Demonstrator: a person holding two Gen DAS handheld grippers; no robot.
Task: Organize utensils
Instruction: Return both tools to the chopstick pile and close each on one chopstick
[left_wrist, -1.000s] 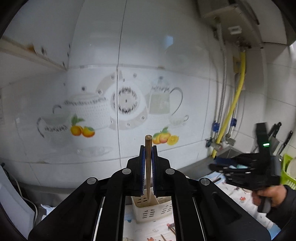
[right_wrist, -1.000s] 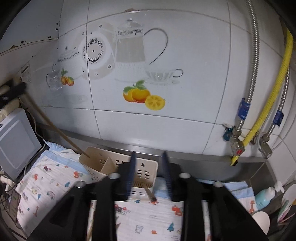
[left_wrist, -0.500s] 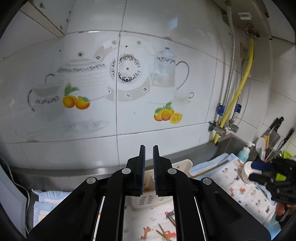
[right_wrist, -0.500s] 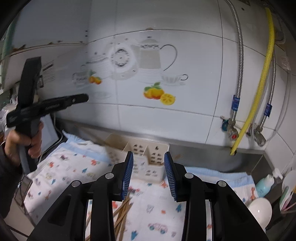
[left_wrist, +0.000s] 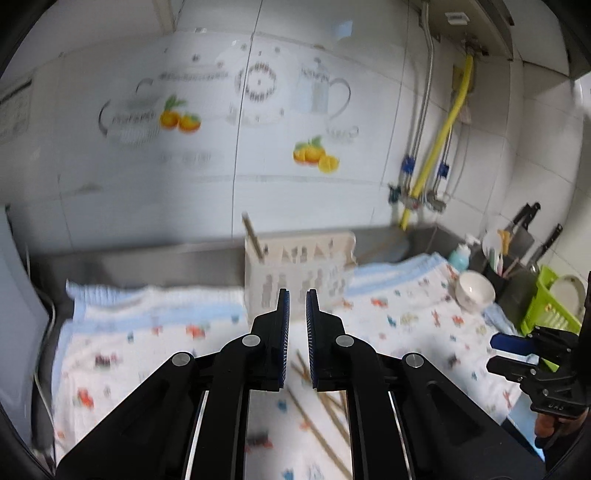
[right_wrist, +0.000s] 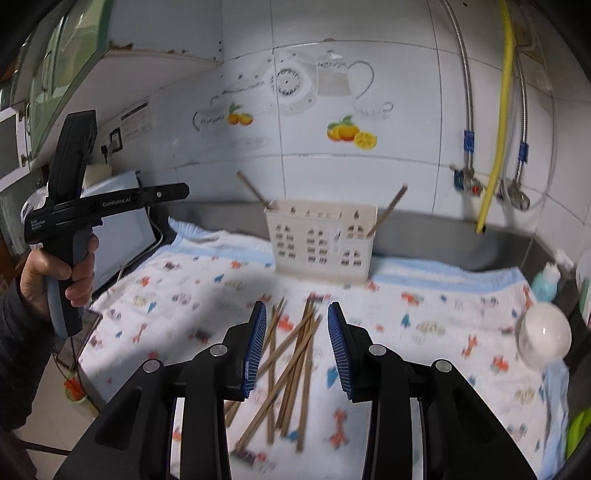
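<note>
A cream utensil holder (right_wrist: 319, 242) stands on a patterned cloth (right_wrist: 424, 321) near the wall. One wooden chopstick (right_wrist: 253, 190) leans out of its left end and another (right_wrist: 386, 210) out of its right end. Several loose chopsticks (right_wrist: 291, 363) lie on the cloth in front. My right gripper (right_wrist: 297, 334) is open and empty above that pile. My left gripper (left_wrist: 297, 325) is empty, its pads a narrow gap apart, in front of the holder (left_wrist: 299, 273). The left gripper also shows in the right wrist view (right_wrist: 184, 192).
A white appliance (right_wrist: 118, 229) stands at the left. A white bowl (left_wrist: 474, 291), a soap bottle (left_wrist: 460, 256), a knife rack (left_wrist: 517, 251) and a green basket (left_wrist: 546, 306) stand at the right. Pipes and a yellow hose (right_wrist: 498, 122) run down the wall.
The left gripper has let go of its chopstick, which now stands in the holder's left end. Both grippers have drawn back from the holder, the right one to above the loose pile.
</note>
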